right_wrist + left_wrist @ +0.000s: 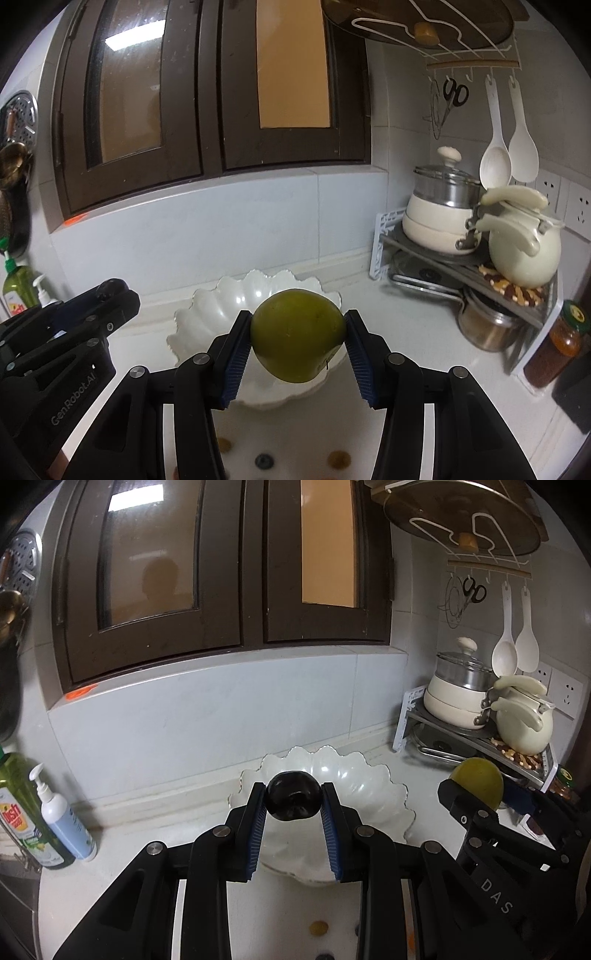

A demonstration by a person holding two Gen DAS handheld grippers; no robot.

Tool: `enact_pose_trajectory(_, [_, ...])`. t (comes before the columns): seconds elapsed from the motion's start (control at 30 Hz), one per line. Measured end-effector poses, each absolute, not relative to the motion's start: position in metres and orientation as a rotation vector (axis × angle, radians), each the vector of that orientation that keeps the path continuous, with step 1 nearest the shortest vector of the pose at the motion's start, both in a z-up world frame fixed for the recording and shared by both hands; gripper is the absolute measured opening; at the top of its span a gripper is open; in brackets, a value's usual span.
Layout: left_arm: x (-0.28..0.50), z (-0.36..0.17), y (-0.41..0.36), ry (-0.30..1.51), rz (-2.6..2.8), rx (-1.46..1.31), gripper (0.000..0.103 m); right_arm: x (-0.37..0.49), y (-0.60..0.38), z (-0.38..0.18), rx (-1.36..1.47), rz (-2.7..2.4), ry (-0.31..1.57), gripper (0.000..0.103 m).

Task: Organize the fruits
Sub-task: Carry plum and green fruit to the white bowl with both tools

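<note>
White, scalloped ceramic bowl (pixel 369 775) lies directly ahead of and below both grippers. The left gripper (pixel 293 801) clamps a glossy dark round plum (pixel 293 799); the right gripper (pixel 298 332) clamps a green apple (pixel 298 328), each fruit above the bowl's near rim.

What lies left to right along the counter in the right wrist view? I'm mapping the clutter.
green bottle → left gripper → white bowl → green fruit → steel pot → amber jar
</note>
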State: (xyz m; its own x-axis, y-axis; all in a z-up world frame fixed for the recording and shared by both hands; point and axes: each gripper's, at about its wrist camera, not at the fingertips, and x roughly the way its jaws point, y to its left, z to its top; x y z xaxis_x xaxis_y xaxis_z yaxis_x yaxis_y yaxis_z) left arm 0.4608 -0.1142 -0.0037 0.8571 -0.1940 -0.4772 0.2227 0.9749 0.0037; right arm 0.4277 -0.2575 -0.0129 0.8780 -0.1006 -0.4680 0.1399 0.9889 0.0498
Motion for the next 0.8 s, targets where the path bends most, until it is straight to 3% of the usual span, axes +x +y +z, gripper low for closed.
enact_pose_trajectory(0.8, [0.586, -0.048, -0.146, 0.701, -0.179, 0.151, 0.03, 0.553, -0.271, -0.046, -0.011, -0.118, 0.679, 0.051])
